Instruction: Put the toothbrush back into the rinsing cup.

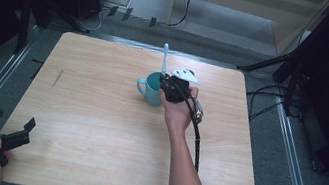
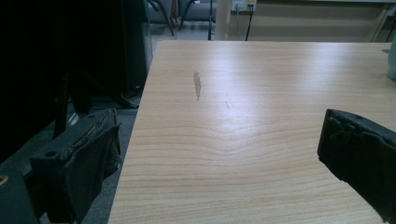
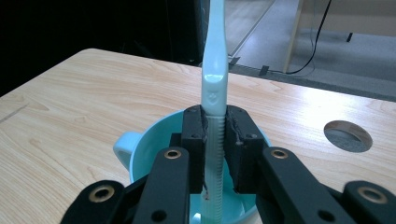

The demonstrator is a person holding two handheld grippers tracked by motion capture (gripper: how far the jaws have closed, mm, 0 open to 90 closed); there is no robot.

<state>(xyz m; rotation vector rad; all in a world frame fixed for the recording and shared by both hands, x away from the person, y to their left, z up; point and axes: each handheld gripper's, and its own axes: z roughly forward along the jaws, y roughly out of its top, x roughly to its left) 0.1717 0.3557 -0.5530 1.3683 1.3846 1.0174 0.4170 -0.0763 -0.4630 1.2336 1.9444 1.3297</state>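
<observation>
My right gripper [image 3: 215,154] has its jaws pinching the toothbrush [image 3: 215,70] upright over the mug [image 1: 151,90] mid-table; looks like the handle end's already inside, though I can't tell if it's touching bottom; left gripper [image 1: 18,134] idles spread at the near-left corner.

Wooden worktop [image 1: 96,126], rounded corners, dark streak near its left edge. Teal mug [image 1: 151,88] stands mid-worktop, handle pointing left. Right hand-held gripper [image 1: 168,84] sits at the mug's right rim, closed on a white toothbrush [image 1: 164,58] standing upright out of the mug. Left hand-held gripper [image 1: 27,130] held at the near-left corner, jaws apart, nothing between them, well apart from the mug.
</observation>
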